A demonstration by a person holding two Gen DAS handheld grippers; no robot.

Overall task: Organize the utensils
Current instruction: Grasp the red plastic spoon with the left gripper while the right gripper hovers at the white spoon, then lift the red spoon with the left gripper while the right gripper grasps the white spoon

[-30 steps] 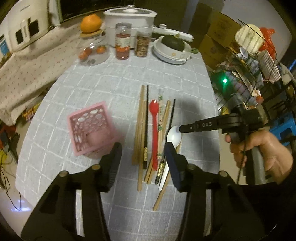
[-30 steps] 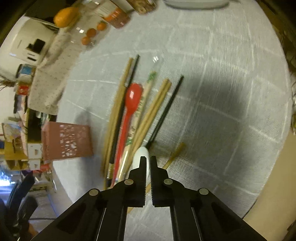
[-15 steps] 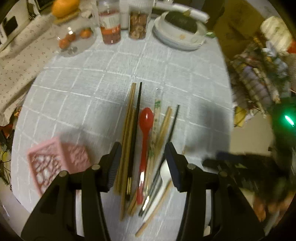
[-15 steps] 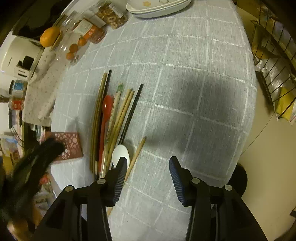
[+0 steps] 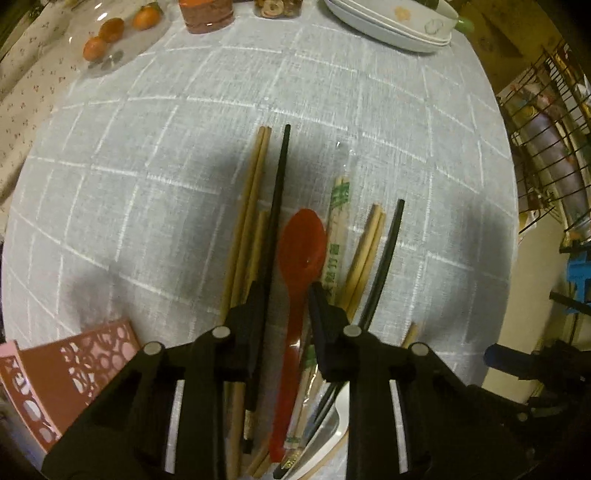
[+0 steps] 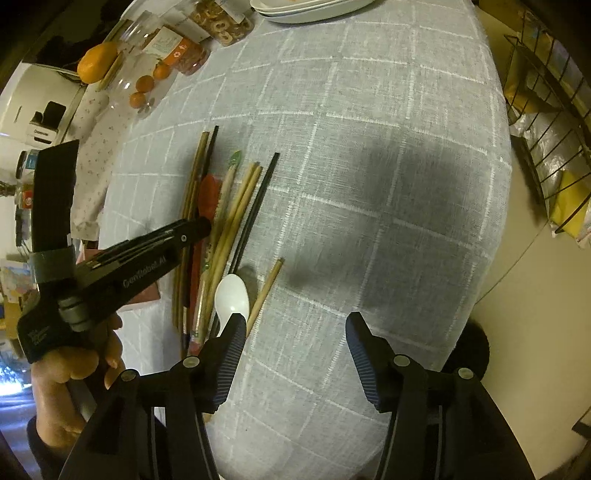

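Lowered since a second ago, left gripper (image 5: 286,295) closing astride red plastic spoon (image 5: 301,254) in the chopstick row mid-tabletop (image 5: 166,155), pads not yet pressing, right gripper (image 6: 295,332) opening, empty, beside white plastic spoon (image 6: 232,297), pink perforated basket (image 5: 62,373) at near left edge, stacked white plates (image 5: 388,22) at far edge

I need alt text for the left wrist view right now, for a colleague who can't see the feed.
The left gripper points down over a row of utensils on a grey checked tablecloth, its jaws closing around the handle of a red spoon. Wooden and black chopsticks lie on both sides of the spoon, and a pink basket sits at lower left.
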